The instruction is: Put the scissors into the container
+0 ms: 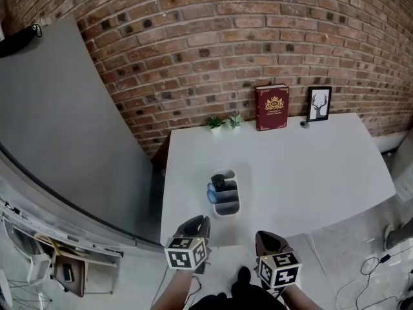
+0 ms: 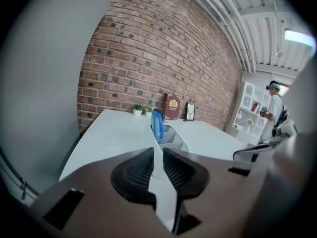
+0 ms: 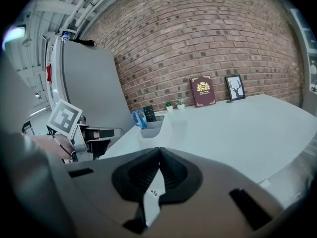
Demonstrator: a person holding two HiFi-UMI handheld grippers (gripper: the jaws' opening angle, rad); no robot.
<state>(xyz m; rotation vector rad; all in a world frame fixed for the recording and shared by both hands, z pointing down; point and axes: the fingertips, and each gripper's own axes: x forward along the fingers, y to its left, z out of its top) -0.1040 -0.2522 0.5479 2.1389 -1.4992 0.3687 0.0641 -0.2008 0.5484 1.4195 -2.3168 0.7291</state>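
Observation:
A small white container [image 1: 228, 206] stands near the front left of the white table [image 1: 310, 173]. Blue scissor handles [image 1: 211, 195] stick up from its left side, and a black remote [image 1: 219, 183] stands in its far end. The left gripper view shows the scissors [image 2: 157, 125] upright in the container [image 2: 172, 139], and the right gripper view shows the scissors [image 3: 137, 118] too. Both grippers hang below the table's front edge, apart from the container. My left gripper [image 1: 197, 222] [image 2: 157, 151] shows a narrow gap and holds nothing. My right gripper [image 1: 265, 237] [image 3: 159, 150] is shut and empty.
A red book [image 1: 271, 107], a framed deer picture [image 1: 319, 103] and two small potted plants [image 1: 224, 122] line the table's back edge against the brick wall. A grey panel [image 1: 58, 128] stands to the left. A person [image 2: 275, 110] stands far right by white shelves.

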